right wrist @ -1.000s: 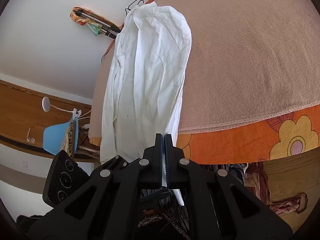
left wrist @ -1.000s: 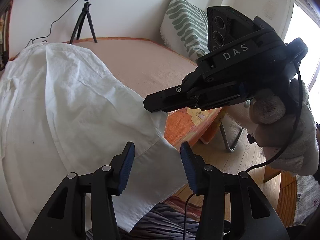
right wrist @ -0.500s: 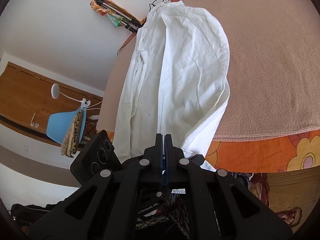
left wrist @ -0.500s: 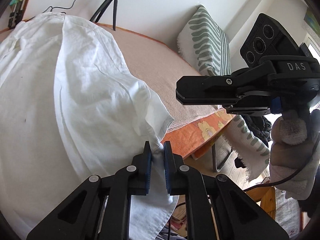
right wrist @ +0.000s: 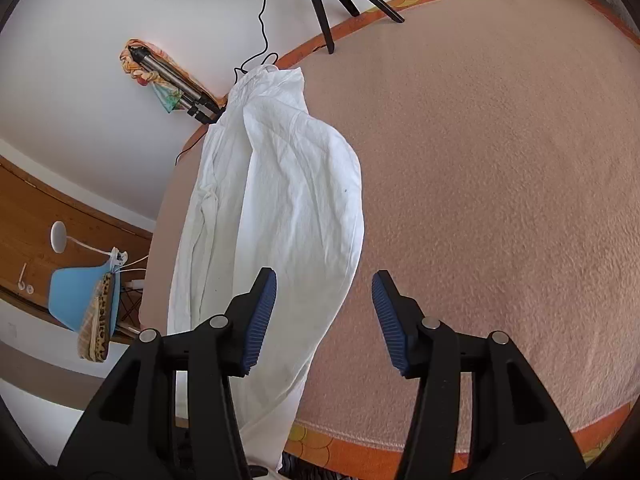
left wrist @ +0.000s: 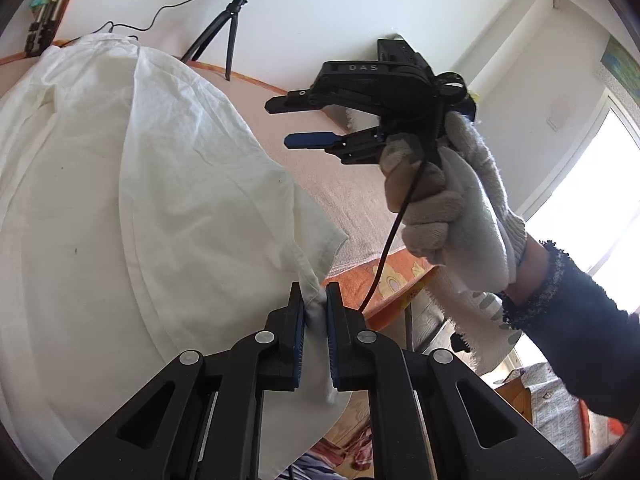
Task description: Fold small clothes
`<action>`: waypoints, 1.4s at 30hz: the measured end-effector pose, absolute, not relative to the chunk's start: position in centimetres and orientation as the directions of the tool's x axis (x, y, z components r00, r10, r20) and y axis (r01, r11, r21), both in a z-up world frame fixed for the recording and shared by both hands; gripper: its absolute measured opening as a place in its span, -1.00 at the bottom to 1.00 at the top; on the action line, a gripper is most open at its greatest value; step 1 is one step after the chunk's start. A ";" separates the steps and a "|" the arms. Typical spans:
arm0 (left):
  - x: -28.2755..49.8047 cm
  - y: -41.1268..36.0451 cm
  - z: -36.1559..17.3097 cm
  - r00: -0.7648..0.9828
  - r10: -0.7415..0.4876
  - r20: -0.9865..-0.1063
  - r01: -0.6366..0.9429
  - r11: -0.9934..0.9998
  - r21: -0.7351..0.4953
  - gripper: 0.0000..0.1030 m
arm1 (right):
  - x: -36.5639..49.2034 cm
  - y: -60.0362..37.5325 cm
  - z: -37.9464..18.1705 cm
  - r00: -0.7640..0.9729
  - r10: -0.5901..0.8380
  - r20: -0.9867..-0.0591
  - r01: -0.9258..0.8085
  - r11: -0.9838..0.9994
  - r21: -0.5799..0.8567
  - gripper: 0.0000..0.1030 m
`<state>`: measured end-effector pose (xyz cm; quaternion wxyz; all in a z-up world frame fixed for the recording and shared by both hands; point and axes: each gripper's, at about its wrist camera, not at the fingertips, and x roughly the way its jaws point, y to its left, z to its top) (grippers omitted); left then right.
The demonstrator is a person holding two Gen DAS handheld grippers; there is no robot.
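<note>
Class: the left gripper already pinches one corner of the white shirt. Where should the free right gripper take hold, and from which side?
Probably the hem of the white shirt at the bed's near edge, beside the left gripper. The cloth overhangs there, so the right gripper, jaws just opened and empty, can approach from in front and straddle it.

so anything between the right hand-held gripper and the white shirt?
Nothing visible. The right hand-held gripper is open and empty above the white shirt on the bed, only air between; left hand-held gripper pinches the hem.
</note>
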<state>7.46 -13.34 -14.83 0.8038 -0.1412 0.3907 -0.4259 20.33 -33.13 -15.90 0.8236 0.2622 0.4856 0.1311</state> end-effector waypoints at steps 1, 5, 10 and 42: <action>7.5 -12.9 -14.6 0.338 -0.797 -0.501 0.569 0.597 -0.566 -0.84 | 21.8 -33.0 -16.2 0.491 0.471 -0.733 0.039 0.828 0.559 0.03; 7.6 -11.1 -13.7 0.362 -0.802 -0.476 0.548 0.596 -0.587 -0.84 | 26.9 -31.8 -17.7 0.477 0.423 -0.771 0.053 0.861 0.505 0.03; 7.1 -9.4 -13.7 0.369 -0.809 -0.457 0.521 0.587 -0.619 -0.84 | 31.0 -30.9 -19.3 0.470 0.434 -0.769 0.080 0.846 0.527 0.03; 4.6 0.8 -17.3 0.465 -0.779 -0.422 0.310 0.589 -0.746 -0.85 | 35.9 -9.4 -11.9 0.409 0.125 -0.904 -0.228 0.973 0.031 -0.84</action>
